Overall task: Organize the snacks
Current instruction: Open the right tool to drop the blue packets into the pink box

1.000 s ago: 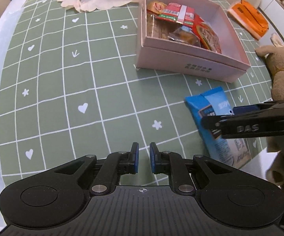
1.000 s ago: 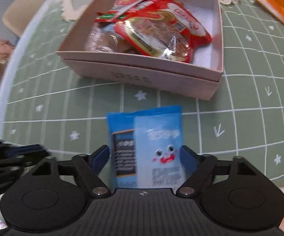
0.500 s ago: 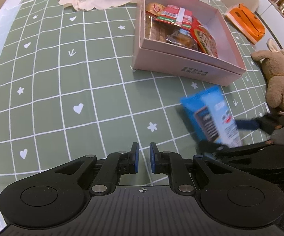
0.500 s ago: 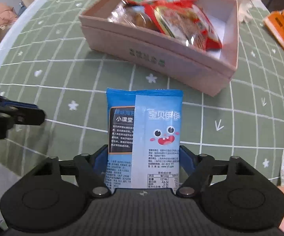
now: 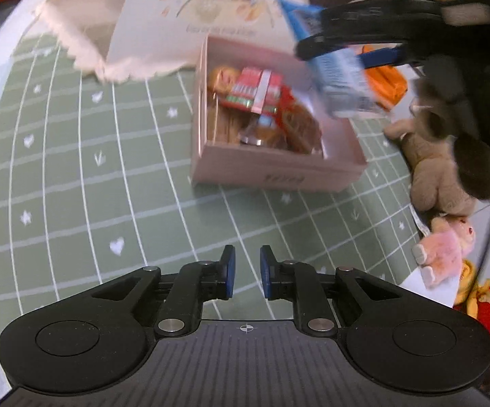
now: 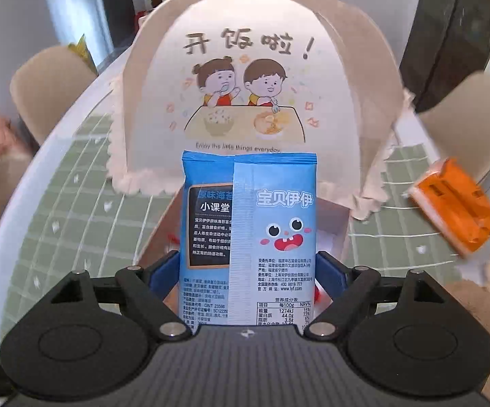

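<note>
Right gripper (image 6: 248, 271) carries the blue snack packet (image 6: 248, 237) by its side edges, raised above the pink box (image 5: 279, 169); its jaws are easing apart, so the packet could slip out and land short on the surface (image 5: 75, 186). Left gripper (image 5: 246, 271) is closed and empty, near. Motion blur obscures the box contents; the packet hides most of the box in the right wrist view.

My right claw (image 6: 248, 268), matt black plastic, carries a glossy blue foil snack packet (image 6: 248, 234). The pink box (image 5: 279, 173) looks like smooth matt cardboard, the green gridded mat (image 5: 75, 176) smooth, the brown toy (image 5: 438, 169) plush.
</note>
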{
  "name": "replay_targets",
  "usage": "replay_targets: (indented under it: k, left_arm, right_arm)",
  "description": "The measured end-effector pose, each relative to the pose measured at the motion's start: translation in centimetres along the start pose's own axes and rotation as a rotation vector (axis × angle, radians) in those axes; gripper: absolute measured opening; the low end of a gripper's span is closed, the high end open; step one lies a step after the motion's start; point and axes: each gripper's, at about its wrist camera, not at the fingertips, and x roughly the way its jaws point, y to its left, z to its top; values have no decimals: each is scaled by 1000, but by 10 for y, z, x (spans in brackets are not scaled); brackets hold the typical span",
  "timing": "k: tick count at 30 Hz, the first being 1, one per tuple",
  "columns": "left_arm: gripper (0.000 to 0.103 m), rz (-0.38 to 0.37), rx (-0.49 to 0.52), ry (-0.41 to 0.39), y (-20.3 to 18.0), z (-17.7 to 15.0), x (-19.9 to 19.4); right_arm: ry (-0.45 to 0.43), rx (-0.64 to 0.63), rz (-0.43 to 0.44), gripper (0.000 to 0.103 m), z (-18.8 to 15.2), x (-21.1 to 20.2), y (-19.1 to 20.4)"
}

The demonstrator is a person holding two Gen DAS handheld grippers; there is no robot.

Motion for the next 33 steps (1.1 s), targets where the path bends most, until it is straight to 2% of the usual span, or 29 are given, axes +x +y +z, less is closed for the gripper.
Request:
replay_targets:
  k: [4, 7, 9, 10, 11, 13, 15, 18, 20, 24, 27, 29, 31, 33]
  left_arm:
    - [18, 3, 38, -46, -4, -3, -7]
    - [17, -21, 23, -24, -5, -3, -2]
    - [17, -36, 34, -9, -8, -3, 0]
    - [17, -37, 49, -6, -10, -5, 0]
    - [17, -39, 60, -6, -10, -7, 0]
    - [17, -40, 59, -2, -6, -11, -1]
    - [17, -18, 43, 9, 0, -15, 0]
    - [15, 32, 27, 14, 6, -15, 0]
    - [15, 39, 25, 16, 5, -12, -1]
    - [15, 24, 48, -13, -6, 0, -15]
    - [15, 72, 76, -42, -19, 7, -28]
    - [15, 127, 98, -56, -27, 6, -34]
    - [15, 160, 121, -55, -34, 2, -36]
    - [15, 161, 139, -36, -40, -3, -37]
  right_arm:
    - [6, 102, 81, 85, 0, 12, -11]
    - [16, 139, 47, 87, -3, 37, -8]
    - [124, 146, 30, 85, -6, 73, -6]
    - [136, 169, 16, 82, -11, 86, -8]
    - [97, 190, 13, 82, -14, 88, -10]
    - [-10, 240, 37, 82, -18, 80, -16]
    - [-74, 264, 34, 83, -18, 66, -20]
    - [-110, 167, -26, 83, -13, 34, -9]
    - [-118, 108, -83, 83, -18, 2, 2]
    - [-70, 56, -59, 84, -50, -51, 19]
    - [14, 58, -53, 85, -94, -68, 30]
    - [56, 114, -39, 84, -116, -71, 31]
    - [119, 233, -4, 84, -134, -66, 23]
    - [165, 347, 51, 85, -147, -63, 16]
